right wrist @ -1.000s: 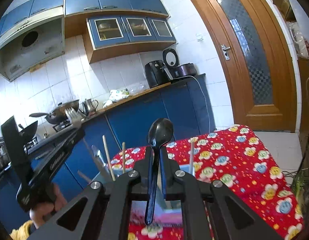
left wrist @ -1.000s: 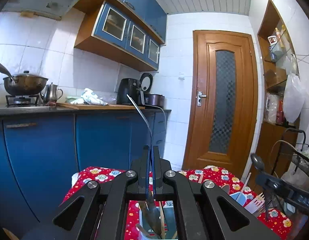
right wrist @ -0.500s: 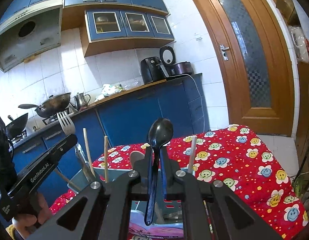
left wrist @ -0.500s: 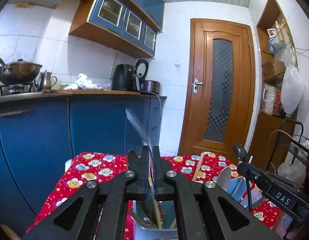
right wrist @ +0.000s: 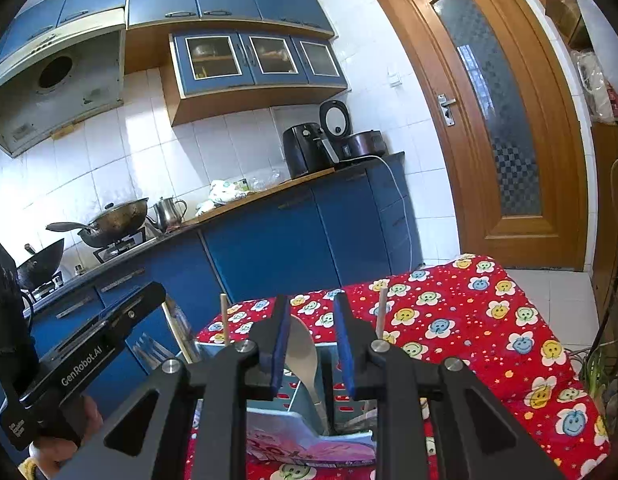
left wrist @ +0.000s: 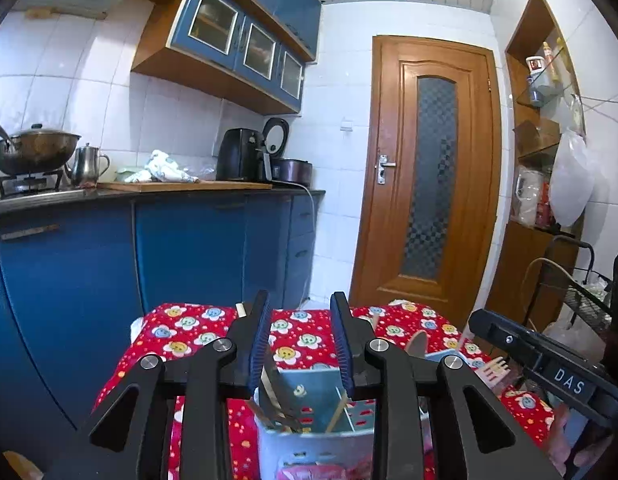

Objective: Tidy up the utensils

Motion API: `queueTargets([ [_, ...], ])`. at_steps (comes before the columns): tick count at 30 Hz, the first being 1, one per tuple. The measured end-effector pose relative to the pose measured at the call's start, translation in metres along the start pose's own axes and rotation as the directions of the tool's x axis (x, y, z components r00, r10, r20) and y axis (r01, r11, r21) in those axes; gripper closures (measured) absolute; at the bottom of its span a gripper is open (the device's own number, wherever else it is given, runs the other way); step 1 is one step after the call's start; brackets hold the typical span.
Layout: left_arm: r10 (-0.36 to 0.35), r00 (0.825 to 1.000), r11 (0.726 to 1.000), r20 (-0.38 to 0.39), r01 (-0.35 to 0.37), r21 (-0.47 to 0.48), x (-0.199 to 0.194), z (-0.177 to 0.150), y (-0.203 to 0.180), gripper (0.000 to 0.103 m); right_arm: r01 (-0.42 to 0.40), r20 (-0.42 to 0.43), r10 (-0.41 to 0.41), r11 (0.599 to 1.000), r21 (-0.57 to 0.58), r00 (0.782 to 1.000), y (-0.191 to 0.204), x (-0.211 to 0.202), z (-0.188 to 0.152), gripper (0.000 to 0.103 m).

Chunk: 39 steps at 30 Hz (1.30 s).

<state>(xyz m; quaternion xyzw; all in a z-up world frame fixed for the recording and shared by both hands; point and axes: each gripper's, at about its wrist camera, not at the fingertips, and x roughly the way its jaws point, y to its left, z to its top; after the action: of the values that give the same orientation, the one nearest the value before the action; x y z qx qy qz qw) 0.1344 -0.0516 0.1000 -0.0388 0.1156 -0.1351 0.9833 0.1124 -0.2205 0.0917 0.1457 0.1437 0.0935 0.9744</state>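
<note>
Both grippers hover over the caddy (left wrist: 309, 446) on the red cloth (right wrist: 489, 320), w/ jaws that have just been opening: L gripper (left wrist: 301, 344) is parted w/ nothing pinched, the knife (left wrist: 275, 384) standing loose in the bin just below its L jaw, and R gripper (right wrist: 311, 344) is likewise parted and holding nothing, a pale spoon (right wrist: 305, 350) upright in the gap but not squeezed. Utensils sit handle-down, long axis near vertical, straight below & ahead of each set of jaws. Next move probably a lift-off straight up, along that axis, so neither jaw snags a stick (right wrist: 225, 320).
</note>
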Motion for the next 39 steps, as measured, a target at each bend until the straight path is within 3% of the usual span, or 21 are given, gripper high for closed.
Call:
queueTargets([
  [6, -0.018, 0.998, 1.0, -0.053, 0.018, -0.008, -0.014, -0.002, -0.001, 0.066, 0.009, -0.035, -0.009, 1.0, -0.008, 0.999, -0.004, -0.017, 0.001, 0.074],
  [18, -0.023, 0.991, 1.0, -0.133, 0.021, -0.017, -0.046, -0.025, 0.0, 0.066, 0.044, -0.111, -0.039, 0.998, 0.04, 0.993, -0.018, -0.047, -0.018, 0.071],
  [24, -0.011, 0.987, 1.0, -0.158, 0.008, -0.019, -0.069, -0.037, 0.001, 0.053, 0.037, -0.139, -0.031, 0.999, 0.037, 0.99, -0.011, -0.069, -0.03, 0.062],
  [28, -0.002, 0.985, 0.999, -0.174, -0.004, -0.032, -0.085, -0.043, 0.002, 0.037, 0.029, -0.155, -0.024, 0.999, 0.025, 0.988, -0.001, -0.085, -0.042, 0.05],
  [31, -0.001, 0.983, 0.999, -0.186, -0.009, -0.051, -0.096, -0.048, 0.005, 0.03, 0.031, -0.161, -0.029, 0.999, 0.009, 0.986, 0.007, -0.096, -0.048, 0.036],
  [33, 0.01, 0.981, 0.999, -0.193, -0.02, -0.047, -0.101, -0.052, 0.005, 0.026, 0.036, -0.162, -0.036, 0.999, -0.003, 0.986, 0.012, -0.102, -0.052, 0.03],
  [35, 0.031, 0.98, 0.999, -0.199, -0.038, -0.031, -0.107, -0.055, 0.004, 0.024, 0.044, -0.164, -0.046, 0.999, -0.016, 0.985, 0.016, -0.107, -0.055, 0.017],
  [39, 0.07, 0.976, 0.997, -0.207, -0.074, -0.012, -0.115, -0.064, 0.005, 0.022, 0.054, -0.162, -0.059, 0.998, -0.034, 0.985, 0.022, -0.118, -0.065, 0.007],
])
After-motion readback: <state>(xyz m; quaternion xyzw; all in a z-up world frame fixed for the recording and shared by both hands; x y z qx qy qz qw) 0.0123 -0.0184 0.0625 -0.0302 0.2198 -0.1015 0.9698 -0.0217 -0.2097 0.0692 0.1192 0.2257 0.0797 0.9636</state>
